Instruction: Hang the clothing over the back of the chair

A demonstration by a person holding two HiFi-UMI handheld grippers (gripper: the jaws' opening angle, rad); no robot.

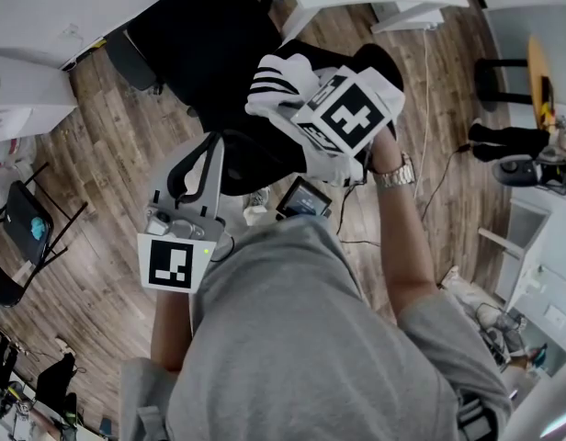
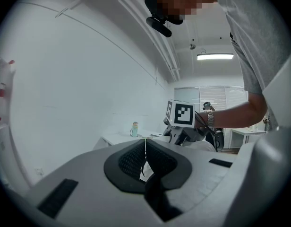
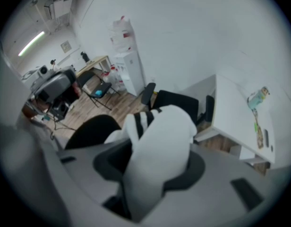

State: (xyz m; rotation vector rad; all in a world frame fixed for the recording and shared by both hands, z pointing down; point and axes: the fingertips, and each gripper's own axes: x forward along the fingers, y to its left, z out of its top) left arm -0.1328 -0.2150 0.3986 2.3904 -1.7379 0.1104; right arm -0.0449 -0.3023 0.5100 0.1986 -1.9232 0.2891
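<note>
Right hand-held gripper (image 3: 152,167) probably snug around clothing (image 3: 160,126)

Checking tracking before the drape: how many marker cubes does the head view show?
2. Left cube on the left gripper, lower left; right cube on the right gripper, centre, above the white garment.

Your head camera looks steeply down from above onto the black chair (image 1: 209,39) and wooden floor (image 1: 90,265). The camera on your left tongs (image 2: 145,145) sits low and faces almost level across the room, catching your right arm near on the right. The camera on your right tongs (image 3: 157,164) tilts steeply down, very near the clothing (image 3: 159,136). It shares the chair (image 3: 178,103) and clothing (image 1: 283,81) with the head view.
</note>
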